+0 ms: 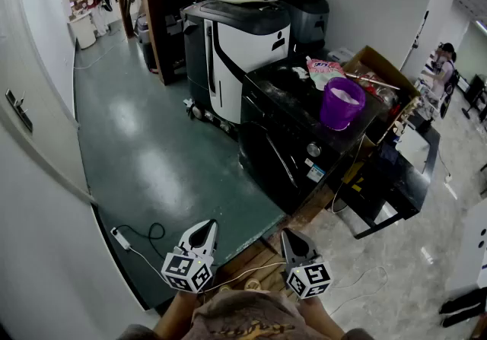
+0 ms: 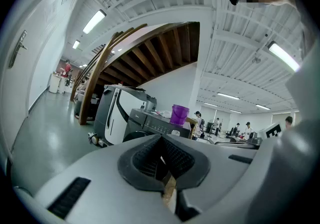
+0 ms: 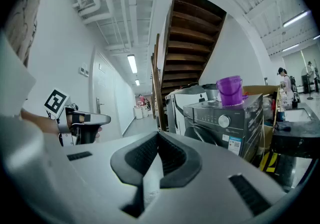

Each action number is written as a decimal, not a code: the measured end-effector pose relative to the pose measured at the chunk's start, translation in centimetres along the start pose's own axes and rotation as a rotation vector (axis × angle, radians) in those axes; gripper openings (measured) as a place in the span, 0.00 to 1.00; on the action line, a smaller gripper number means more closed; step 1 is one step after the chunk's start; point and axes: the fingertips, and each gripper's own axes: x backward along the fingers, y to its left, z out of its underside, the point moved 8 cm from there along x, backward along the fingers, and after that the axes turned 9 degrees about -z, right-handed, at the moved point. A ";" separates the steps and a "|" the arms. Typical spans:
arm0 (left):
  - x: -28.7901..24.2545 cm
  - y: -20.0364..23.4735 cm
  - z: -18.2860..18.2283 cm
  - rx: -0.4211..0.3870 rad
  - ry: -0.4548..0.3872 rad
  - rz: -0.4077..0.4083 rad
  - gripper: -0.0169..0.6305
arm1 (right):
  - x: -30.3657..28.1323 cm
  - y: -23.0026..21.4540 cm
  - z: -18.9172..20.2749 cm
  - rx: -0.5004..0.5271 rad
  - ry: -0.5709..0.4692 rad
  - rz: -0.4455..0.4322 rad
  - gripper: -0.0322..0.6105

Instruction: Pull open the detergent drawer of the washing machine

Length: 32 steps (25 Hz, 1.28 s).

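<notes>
Left gripper (image 2: 161,154): closed pad against pad, gripping nothing, touching nothing. Right gripper (image 3: 156,154): likewise closed and empty. Held side by side, low and close to the body in the head view, roughly level, aimed across the green floor (image 1: 152,141) toward the washing machine (image 1: 293,137). Well apart from that machine, with no contact on any part of it.

Washing machine: black front-loader beyond the floor strip, flanked by a white-and-black appliance (image 1: 243,42) on one side and a cardboard box (image 1: 384,65) on the other. Carries a purple bucket (image 1: 341,103) on its top. Detergent drawer (image 3: 194,113): judged to sit in the control strip along the top front, at the end away from the dial (image 3: 224,121). Appears flush and shut, though too small to make out its edge.

Step in hand: approach, before any reach, with the drawer not yet touched. Next move, as a judgement: calls for closing the distance, opening one gripper, then hooking or pinching the drawer's front lip and pulling straight outward, level with the panel. Risk: a slip off a shallow lip if gripped askew.
</notes>
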 end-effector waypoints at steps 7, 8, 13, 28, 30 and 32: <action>-0.1 -0.7 -0.1 -0.005 -0.004 -0.014 0.06 | 0.0 -0.8 -0.1 -0.013 0.001 -0.011 0.05; -0.1 -0.8 -0.1 -0.006 -0.004 -0.016 0.06 | 0.0 -1.0 -0.1 -0.017 0.002 -0.012 0.05; -0.3 -1.5 0.2 -0.008 -0.001 -0.037 0.06 | 0.2 -2.2 -0.1 -0.039 0.015 -0.026 0.05; -0.8 -4.3 1.3 -0.021 -0.024 -0.098 0.06 | 0.8 -6.0 1.9 -0.077 0.034 -0.086 0.05; -1.2 -4.2 1.2 -0.024 -0.025 -0.096 0.06 | 0.5 -6.1 2.0 -0.078 0.032 -0.091 0.05; -1.8 -4.1 1.3 -0.025 -0.023 -0.092 0.06 | 0.0 -6.4 2.1 -0.079 0.030 -0.095 0.05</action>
